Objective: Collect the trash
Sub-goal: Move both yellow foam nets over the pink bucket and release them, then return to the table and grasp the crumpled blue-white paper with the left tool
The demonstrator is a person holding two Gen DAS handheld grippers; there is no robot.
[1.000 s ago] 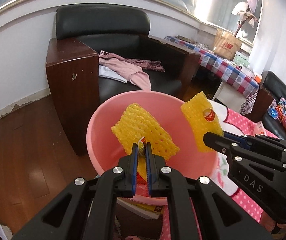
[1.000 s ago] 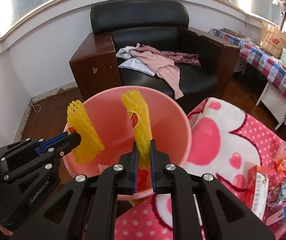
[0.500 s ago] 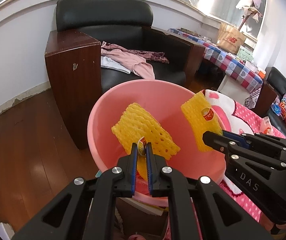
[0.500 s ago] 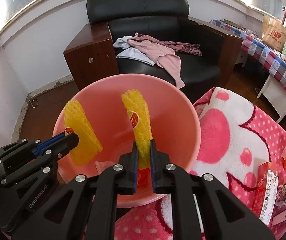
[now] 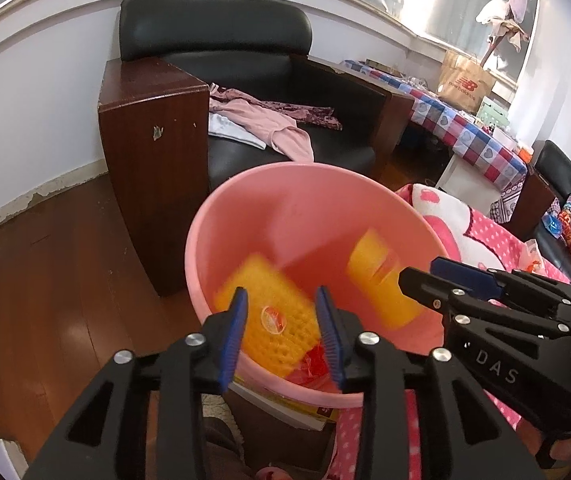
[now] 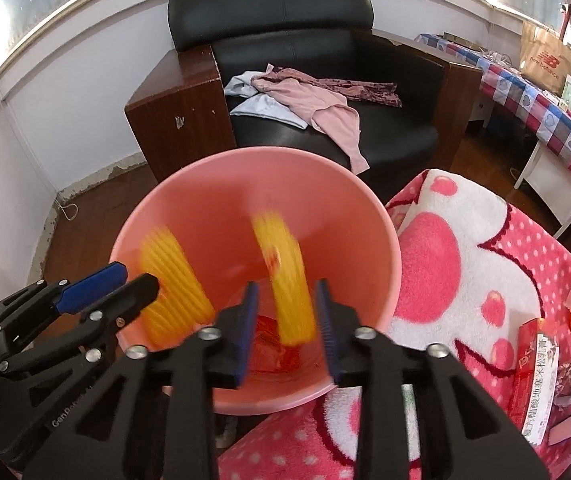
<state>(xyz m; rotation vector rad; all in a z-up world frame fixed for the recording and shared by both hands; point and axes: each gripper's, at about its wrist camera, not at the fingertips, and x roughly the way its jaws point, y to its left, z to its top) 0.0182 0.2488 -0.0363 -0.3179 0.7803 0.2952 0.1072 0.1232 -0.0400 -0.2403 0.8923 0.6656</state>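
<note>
Foam nets (image 5: pixel 273 320) blurred in pink bucket (image 5: pixel 285 184); armchair (image 5: pixel 269 80) behind; blanket (image 6: pixel 465 248) beside.

**Two yellow nets drop into the pink bucket**

The right claw (image 6: pixel 284 326) has just been opening over the pink bucket (image 6: pixel 381 216). A blurry yellow foam net (image 6: pixel 287 276) sits between its blue pads (image 6: pixel 247 330), but they do not squeeze it. The left claw (image 6: pixel 123 280) is at the bucket's left rim, open too, with another yellow net (image 6: pixel 173 280) just beside it. Red wrappers (image 6: pixel 269 344) lie at the bottom. A pink blanket (image 6: pixel 465 264) with snack packs (image 6: pixel 533 364) lies to the right.
</note>
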